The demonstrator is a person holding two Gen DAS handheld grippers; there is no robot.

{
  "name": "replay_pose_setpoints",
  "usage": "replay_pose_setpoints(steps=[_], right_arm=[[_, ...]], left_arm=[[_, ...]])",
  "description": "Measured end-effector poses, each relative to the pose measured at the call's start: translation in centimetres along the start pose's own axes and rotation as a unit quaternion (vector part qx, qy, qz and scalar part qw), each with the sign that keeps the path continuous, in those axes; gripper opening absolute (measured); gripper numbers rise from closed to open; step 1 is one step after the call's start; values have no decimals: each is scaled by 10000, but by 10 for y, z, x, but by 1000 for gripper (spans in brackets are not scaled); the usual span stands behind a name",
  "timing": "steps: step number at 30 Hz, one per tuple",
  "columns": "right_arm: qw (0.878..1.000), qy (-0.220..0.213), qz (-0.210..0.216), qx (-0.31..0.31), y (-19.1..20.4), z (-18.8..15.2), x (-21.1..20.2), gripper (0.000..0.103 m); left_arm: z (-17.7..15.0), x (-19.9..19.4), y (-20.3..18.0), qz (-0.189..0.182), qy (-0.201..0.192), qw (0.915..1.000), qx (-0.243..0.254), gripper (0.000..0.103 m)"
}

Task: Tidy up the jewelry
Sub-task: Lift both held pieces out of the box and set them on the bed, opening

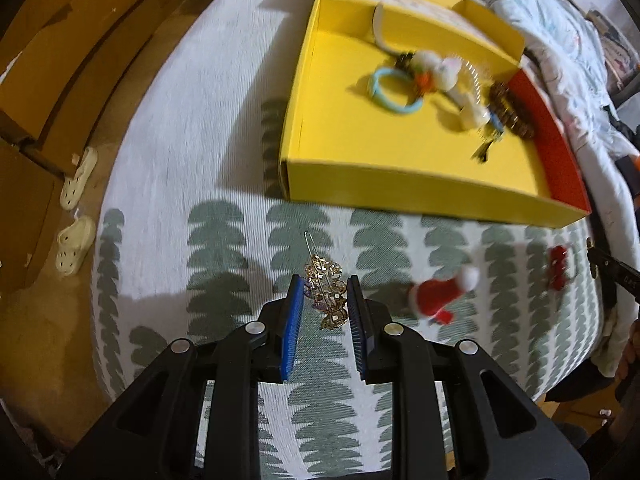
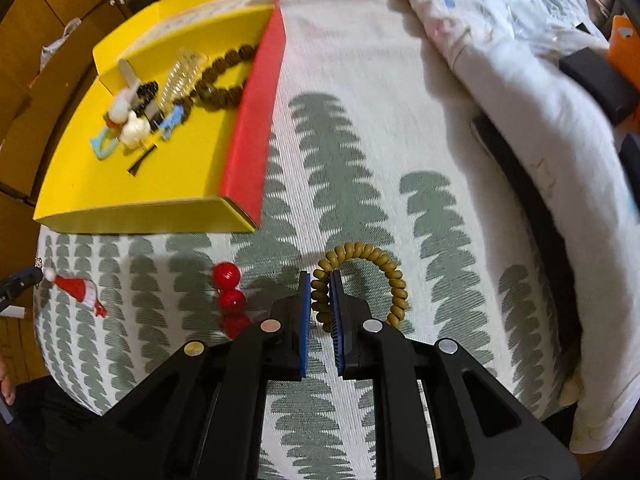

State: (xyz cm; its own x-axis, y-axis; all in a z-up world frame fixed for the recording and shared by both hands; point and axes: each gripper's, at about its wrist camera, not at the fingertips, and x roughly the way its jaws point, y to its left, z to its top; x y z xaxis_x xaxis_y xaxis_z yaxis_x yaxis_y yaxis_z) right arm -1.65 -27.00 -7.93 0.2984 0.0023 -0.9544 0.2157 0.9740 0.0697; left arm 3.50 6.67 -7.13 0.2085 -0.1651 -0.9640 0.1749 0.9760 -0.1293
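My left gripper (image 1: pixel 323 286) is shut on a gold jewelled hair clip (image 1: pixel 326 294), held between its blue pads above the patterned bed cover. My right gripper (image 2: pixel 320 282) is shut on an olive spiral hair tie (image 2: pixel 370 276), whose loop curves out to the right. A yellow box (image 1: pixel 404 176) with a red side holds several hair accessories: a blue ring (image 1: pixel 394 94), a white plush clip (image 1: pixel 440 70) and a brown beaded bracelet (image 1: pixel 514 114). The box also shows in the right wrist view (image 2: pixel 140 208). A Santa-hat clip (image 1: pixel 440 292) and red ball tie (image 2: pixel 230 290) lie on the cover.
The bed cover (image 1: pixel 224 152) is white with green leaf shapes. Crumpled bedding (image 2: pixel 520 60) lies to the right of the box. White sandals (image 1: pixel 76 216) sit on the floor at the left, by brown cardboard (image 1: pixel 60 60). A dark strap (image 2: pixel 520 184) runs along the bedding.
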Motion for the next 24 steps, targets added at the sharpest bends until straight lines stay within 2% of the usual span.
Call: replay_pose_setpoints(steps=[6,15,18,20,21,22,24], right_arm=[[9999,133,-74,-29,4,4,13,13],[9987,308,-386,-97,6,8,28,16],[9989,282,-371,-94,7,9,26,17],[9990,246,-365,-104,9,10,20,18],[9990,214,-360,-126,11,10,15,20],[9991,183,-359,-130,11,10,12,23],[9991,90,-393,-160,15,11,4,39]], left_arm=[[-7,23,-12,83,271,9996,91,23],[-4,42,-20,212,376,9990,112,23],[-1,43,-22,203,377,9990,120,24],[-1,37,-22,212,337,9991,128,34],[1,35,-22,183,310,9993,118,45],[1,29,-20,149,250,9995,96,50],[4,20,-23,160,134,9997,109,50]])
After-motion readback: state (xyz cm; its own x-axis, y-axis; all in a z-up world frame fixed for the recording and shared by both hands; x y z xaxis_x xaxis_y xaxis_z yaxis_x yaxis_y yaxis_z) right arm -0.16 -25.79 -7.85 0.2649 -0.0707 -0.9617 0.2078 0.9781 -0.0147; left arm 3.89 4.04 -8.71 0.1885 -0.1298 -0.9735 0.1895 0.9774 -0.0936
